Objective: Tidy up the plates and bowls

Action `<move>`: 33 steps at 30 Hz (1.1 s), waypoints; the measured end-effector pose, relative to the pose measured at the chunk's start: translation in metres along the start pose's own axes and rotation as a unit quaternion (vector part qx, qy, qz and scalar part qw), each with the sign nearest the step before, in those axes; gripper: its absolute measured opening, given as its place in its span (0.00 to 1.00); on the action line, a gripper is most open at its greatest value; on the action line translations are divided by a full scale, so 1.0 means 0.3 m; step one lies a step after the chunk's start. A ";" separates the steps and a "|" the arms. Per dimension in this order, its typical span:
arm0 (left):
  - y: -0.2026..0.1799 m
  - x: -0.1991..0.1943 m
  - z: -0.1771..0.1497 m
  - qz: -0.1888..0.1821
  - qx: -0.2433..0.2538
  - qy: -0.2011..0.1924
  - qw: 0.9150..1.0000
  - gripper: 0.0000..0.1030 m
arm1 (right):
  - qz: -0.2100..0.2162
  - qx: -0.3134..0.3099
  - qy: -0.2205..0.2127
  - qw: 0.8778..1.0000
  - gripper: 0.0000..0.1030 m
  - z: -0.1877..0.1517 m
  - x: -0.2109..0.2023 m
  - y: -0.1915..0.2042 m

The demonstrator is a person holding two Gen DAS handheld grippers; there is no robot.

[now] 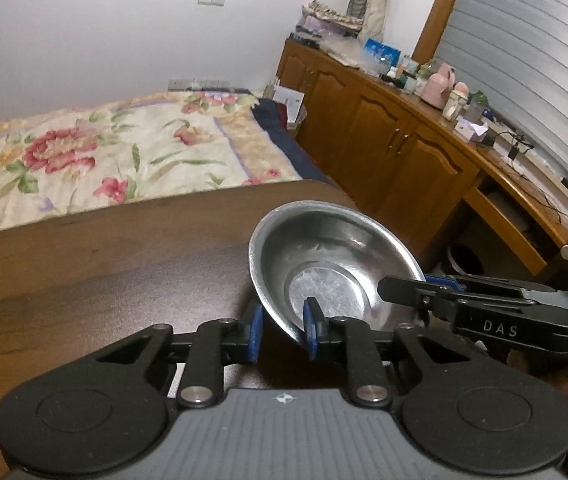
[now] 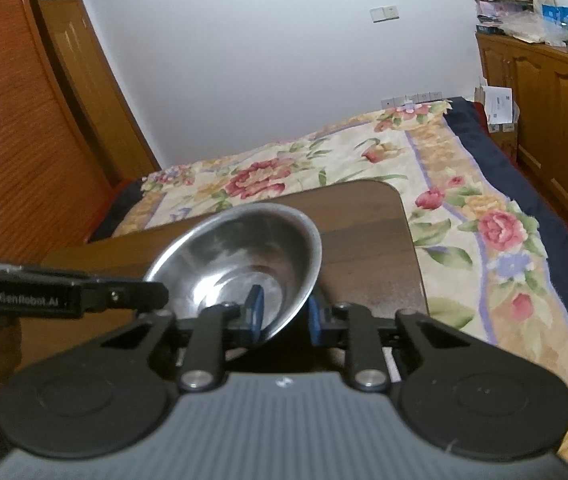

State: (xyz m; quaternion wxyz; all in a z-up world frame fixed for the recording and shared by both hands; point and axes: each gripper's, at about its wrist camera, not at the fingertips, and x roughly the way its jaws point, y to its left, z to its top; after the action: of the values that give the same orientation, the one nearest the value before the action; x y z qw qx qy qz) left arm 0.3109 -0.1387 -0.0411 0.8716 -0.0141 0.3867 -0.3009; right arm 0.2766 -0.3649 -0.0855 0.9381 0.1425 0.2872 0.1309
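Gripping one steel bowl [image 1: 324, 264] from both sides, we have each set of jaws clamped on its rim: the left gripper [image 1: 282, 330] pinches the near edge in its own view, one blue pad inside the bowl and one outside, and the right gripper [image 2: 282, 314] does the same on its side. The bowl sits tilted, its open side tipped toward the cameras, above the near right corner of the brown desk [image 1: 104, 264]; we cannot tell whether its underside touches the wood.

Risks, as we judge them: thin polished rim, narrow pads, so the bowl could slip or swing if either hand twists. With two holds on one rigid dish, hands moving out of step could wrench it free. A drop near the desk edge could send it to the floor or onto the bed [image 2: 464, 208].

The left view alone shows the wooden sideboard [image 1: 384, 128] cluttered with bottles, a half-open drawer and a dark bin below. The right view alone shows the slatted wardrobe door [image 2: 8, 112], part of a hand at left, and the desk's rounded far corner against the bed.
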 end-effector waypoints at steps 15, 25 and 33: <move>-0.075 -0.197 -0.016 -0.004 0.036 -0.060 0.998 0.22 | 0.003 -0.018 -0.036 0.999 0.24 0.015 -0.156 0.076; -0.107 -0.326 -0.058 -0.007 0.044 -0.088 0.995 0.22 | 0.006 -0.021 -0.053 0.998 0.24 0.003 -0.244 0.132; -0.129 -0.427 -0.113 -0.013 0.052 -0.104 0.993 0.22 | 0.006 -0.026 -0.060 0.998 0.24 -0.022 -0.298 0.181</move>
State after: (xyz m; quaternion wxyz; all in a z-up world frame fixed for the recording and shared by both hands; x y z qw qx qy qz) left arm 0.2013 -0.0947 0.0306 0.9028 -0.0050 0.2776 -0.3285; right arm 0.1924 -0.3425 -0.0272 0.9562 0.1277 0.2262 0.1350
